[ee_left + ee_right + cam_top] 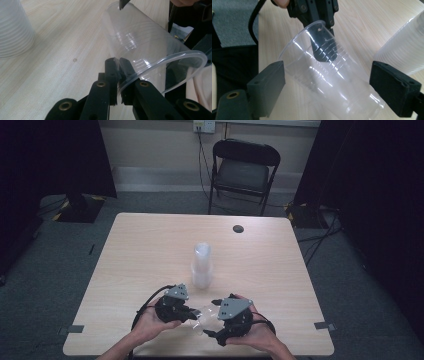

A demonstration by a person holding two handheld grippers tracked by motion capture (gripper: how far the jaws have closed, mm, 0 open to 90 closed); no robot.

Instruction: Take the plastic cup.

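A single clear plastic cup (205, 314) lies tilted on its side just above the table's front edge, between my two grippers. My left gripper (119, 66) is shut on the cup's (140, 42) rim, one jaw inside the mouth and one outside. From the other side, my right gripper (327, 80) stands open around the cup's (337, 75) lower body, its pads apart from the wall. In the right gripper view the left gripper (325, 37) shows at the cup's mouth. The high view shows the left gripper (196, 312) and the right gripper (212, 318) facing each other.
A tall stack of clear cups (202, 265) stands upright at the middle of the wooden table (150, 250), just beyond the grippers; the same stack (12, 32) (404, 50) is close to each. A dark round spot (238, 228) marks the far edge. A folding chair (242, 170) stands behind.
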